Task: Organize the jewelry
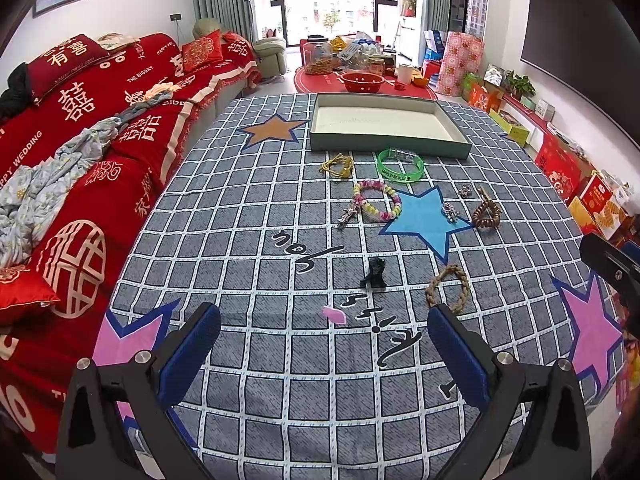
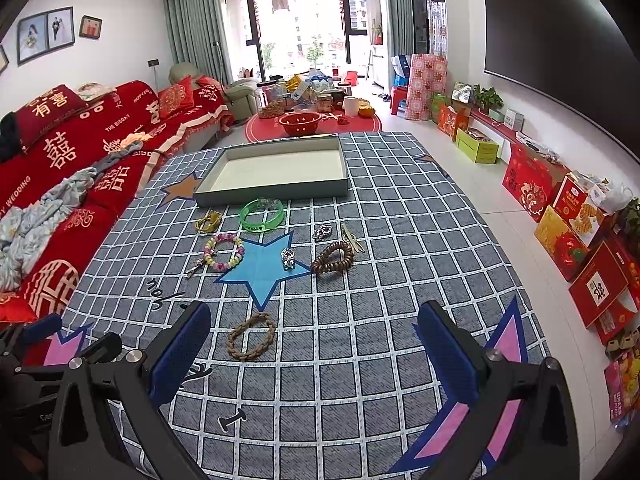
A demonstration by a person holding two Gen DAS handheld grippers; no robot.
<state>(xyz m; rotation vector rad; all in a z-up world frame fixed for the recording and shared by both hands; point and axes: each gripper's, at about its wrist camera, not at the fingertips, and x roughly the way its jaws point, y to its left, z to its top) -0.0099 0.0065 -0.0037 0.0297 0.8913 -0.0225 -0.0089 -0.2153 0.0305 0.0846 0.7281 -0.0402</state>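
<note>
A shallow grey box [image 1: 388, 142] [image 2: 276, 192] with a white inside stands empty at the table's far side. In front of it lie a green bangle [image 1: 400, 165] [image 2: 262, 215], a yellow hair tie [image 1: 338, 165] [image 2: 208, 221], a pastel bead bracelet [image 1: 376, 201] [image 2: 223, 256], a brown coil tie [image 1: 486, 215] [image 2: 333, 263], silver charms [image 1: 450, 211] [image 2: 287, 259], a black clip [image 1: 375, 273] and a braided brown band [image 1: 448, 288] [image 2: 251, 336]. My left gripper [image 1: 324, 354] and right gripper [image 2: 314, 354] are both open and empty, near the front edge.
The table has a blue checked cloth [image 1: 280, 240] with stars. A red-covered sofa [image 1: 80, 140] runs along the left. Red and yellow boxes [image 2: 580, 248] line the floor at the right. A red basket [image 1: 363, 82] and jars sit beyond the table.
</note>
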